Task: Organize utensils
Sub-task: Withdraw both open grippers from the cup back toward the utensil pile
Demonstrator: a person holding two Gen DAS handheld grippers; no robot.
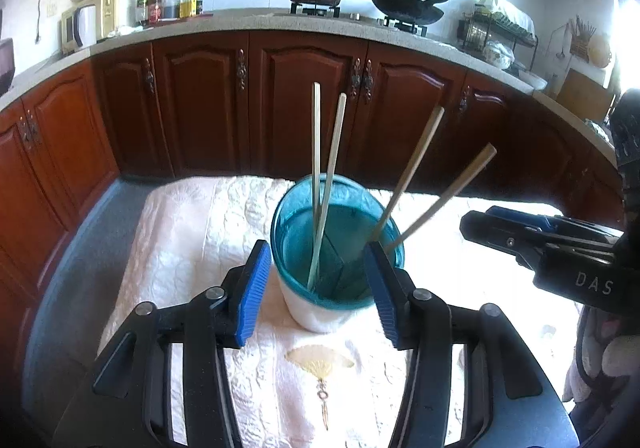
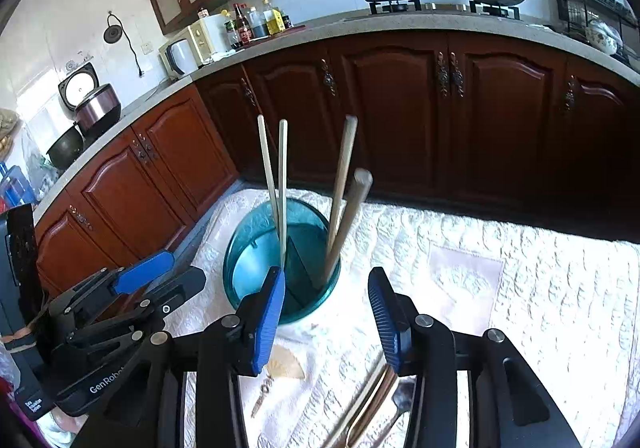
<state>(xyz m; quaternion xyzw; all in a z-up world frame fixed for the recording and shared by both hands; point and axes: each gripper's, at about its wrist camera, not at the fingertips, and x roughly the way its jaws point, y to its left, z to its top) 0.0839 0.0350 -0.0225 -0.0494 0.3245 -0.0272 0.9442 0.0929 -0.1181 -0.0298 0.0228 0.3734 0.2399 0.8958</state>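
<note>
A teal cup (image 1: pixel 336 248) with a white base is being seen standing upright on the cloth. Four pale chopsticks (image 1: pixel 326 191) are being held in it, two nearly upright and two leaning outward over the rim.

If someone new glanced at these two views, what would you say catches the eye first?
The teal utensil cup on the white quilted cloth in the middle of both views, with four chopsticks fanning out of it. The left gripper is open, straddling the cup. The right gripper, also open, hangs just short of it.
</note>
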